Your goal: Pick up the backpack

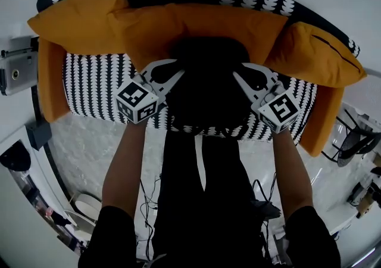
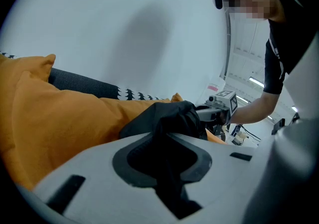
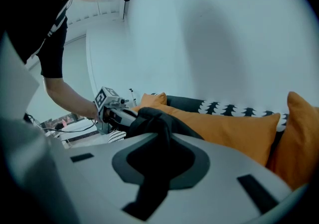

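the backpack (image 1: 205, 85) is a black, limp bag that lies in the middle of the seat of the sofa (image 1: 89, 91), with its far side against the orange cushions (image 1: 196, 25). the left gripper (image 1: 174, 70) is at its left edge and the right gripper (image 1: 243, 71) at its right edge. in each gripper view a fold of black cloth is between the jaws, which stand narrow and press on it, so both grippers hold the backpack by its fabric. the cloth looks matte and woven, and it bunches into soft rounded folds, with no hard frame that i can see. i judge it will sag in the middle when it is lifted. it seems not very full, so it is likely rather light, but of this i cannot be sure. a pinch on loose cloth can slide out if there is weight inside. a strap or top handle would be a safer place to hold, but no strap is clear in these views. the sofa cover has a black and white scallop pattern. the cushions are plump and plain orange, and i think they will give way and not catch the bag. raising both sides evenly should keep it from tipping.
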A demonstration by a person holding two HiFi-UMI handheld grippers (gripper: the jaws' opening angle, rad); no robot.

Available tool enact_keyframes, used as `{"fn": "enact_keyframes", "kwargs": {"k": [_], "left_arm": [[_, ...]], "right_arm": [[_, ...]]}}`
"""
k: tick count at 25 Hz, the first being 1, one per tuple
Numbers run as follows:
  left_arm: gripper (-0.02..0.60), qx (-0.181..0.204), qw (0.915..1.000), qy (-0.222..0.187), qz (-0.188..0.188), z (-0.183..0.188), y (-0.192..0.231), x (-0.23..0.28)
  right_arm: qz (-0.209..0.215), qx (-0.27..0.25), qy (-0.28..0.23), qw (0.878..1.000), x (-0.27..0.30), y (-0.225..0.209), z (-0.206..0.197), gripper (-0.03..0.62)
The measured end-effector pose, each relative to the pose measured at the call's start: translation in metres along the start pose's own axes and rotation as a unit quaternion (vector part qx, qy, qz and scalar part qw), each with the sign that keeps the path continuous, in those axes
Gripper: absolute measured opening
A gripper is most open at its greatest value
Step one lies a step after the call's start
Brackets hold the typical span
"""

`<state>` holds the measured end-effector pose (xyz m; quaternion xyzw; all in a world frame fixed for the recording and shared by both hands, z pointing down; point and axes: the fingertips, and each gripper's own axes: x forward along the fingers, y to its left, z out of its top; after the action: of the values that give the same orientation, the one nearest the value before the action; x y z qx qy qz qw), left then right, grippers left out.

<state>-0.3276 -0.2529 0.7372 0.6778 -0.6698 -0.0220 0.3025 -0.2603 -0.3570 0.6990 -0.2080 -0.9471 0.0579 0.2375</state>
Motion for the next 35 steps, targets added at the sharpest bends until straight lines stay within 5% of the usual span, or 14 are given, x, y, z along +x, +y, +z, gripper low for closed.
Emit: {"fn": "enact_keyframes", "kwargs": {"k": [35], "left_arm": [[0.052, -0.042, 0.9991, 0.000, -0.005, -0.008, -0.053, -0.033]], "right_arm": [[-0.003, 0.048, 0.001, 0.999, -0.039, 0.049, -0.001, 0.038]]}}
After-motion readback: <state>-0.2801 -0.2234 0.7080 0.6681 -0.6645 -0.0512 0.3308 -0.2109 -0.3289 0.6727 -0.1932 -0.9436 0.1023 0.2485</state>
